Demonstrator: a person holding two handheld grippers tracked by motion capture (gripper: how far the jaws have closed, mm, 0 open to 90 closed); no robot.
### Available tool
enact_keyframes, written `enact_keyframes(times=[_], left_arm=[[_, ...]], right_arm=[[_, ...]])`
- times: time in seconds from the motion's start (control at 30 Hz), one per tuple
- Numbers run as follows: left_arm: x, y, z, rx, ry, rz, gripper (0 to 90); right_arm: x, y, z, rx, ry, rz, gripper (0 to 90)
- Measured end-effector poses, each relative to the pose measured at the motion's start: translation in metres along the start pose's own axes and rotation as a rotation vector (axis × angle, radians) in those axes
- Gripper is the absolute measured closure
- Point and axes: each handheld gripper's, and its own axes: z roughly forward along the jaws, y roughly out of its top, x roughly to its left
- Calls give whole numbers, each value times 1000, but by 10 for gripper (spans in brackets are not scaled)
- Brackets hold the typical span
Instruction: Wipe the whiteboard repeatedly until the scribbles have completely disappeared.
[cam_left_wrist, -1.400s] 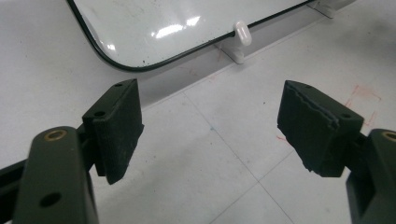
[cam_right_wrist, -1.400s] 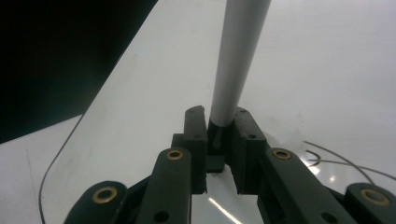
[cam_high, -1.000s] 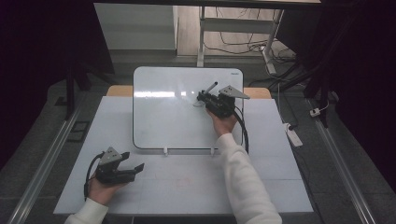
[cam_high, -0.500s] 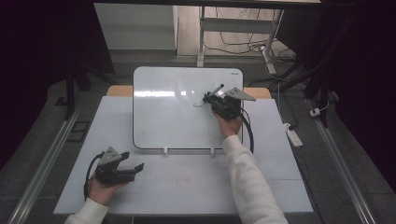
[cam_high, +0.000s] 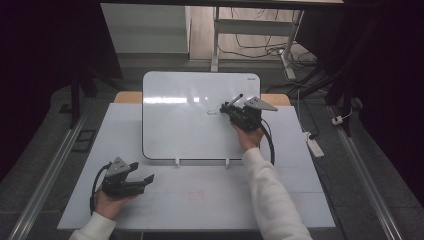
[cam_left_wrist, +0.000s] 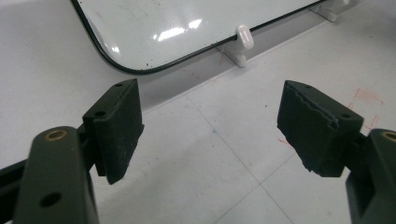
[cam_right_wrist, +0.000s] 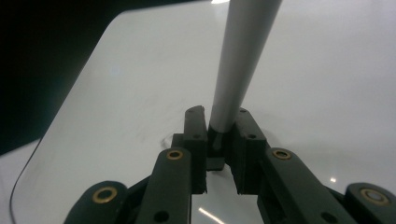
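A white whiteboard lies on the pale table, with a faint drawn loop near its right side. My right gripper sits over that right side, shut on a grey marker that slants up and away from the jaws. In the right gripper view the marker is pinched between the pads of the right gripper, its tip end down at the whiteboard. My left gripper rests open at the table's front left. Nothing is between the jaws of the left gripper, near the whiteboard's corner.
Two white clips stick out of the board's near edge. A faint red scribble marks the table in front. A white power strip lies on the floor at the right, and metal rails run along both sides.
The right gripper with the marker has slid a little to the right and toward the person over the board. The left gripper has stayed put.
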Motion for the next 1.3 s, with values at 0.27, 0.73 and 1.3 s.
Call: enact_keyframes(times=[0.27, 0.73, 1.3], left_arm=[[-1, 0, -1, -10, 3, 5, 238], [0, 0, -1, -10, 3, 4, 238], [-1, 0, -1, -10, 3, 9, 239]], right_arm=[[-14, 1, -9, -60, -56, 50, 782], [-7, 8, 6, -59, -28, 45, 783], [6, 1, 15, -37, 25, 22, 783]])
